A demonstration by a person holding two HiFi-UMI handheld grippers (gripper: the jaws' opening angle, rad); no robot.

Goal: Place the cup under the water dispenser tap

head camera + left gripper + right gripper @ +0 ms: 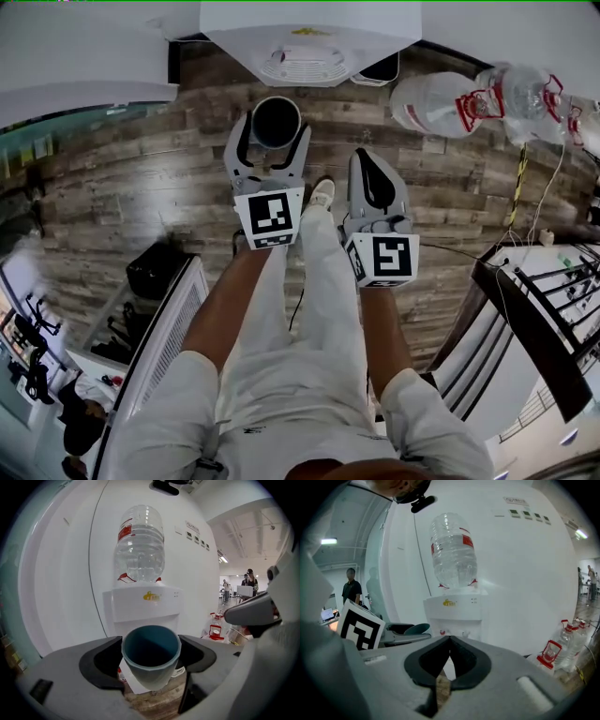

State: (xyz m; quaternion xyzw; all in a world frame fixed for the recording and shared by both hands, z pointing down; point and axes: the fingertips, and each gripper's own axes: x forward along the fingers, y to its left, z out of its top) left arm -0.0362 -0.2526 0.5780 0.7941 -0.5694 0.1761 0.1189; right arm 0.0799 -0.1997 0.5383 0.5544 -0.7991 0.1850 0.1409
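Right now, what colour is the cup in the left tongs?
The cup is a muted teal-blue, darker inside; it shows clearest in the left gripper view.

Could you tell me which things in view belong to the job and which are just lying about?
Job: cup, gripped in left gripper; water dispenser with its taps.
Lying about: spare water bottles on the floor; a dark bag or case.
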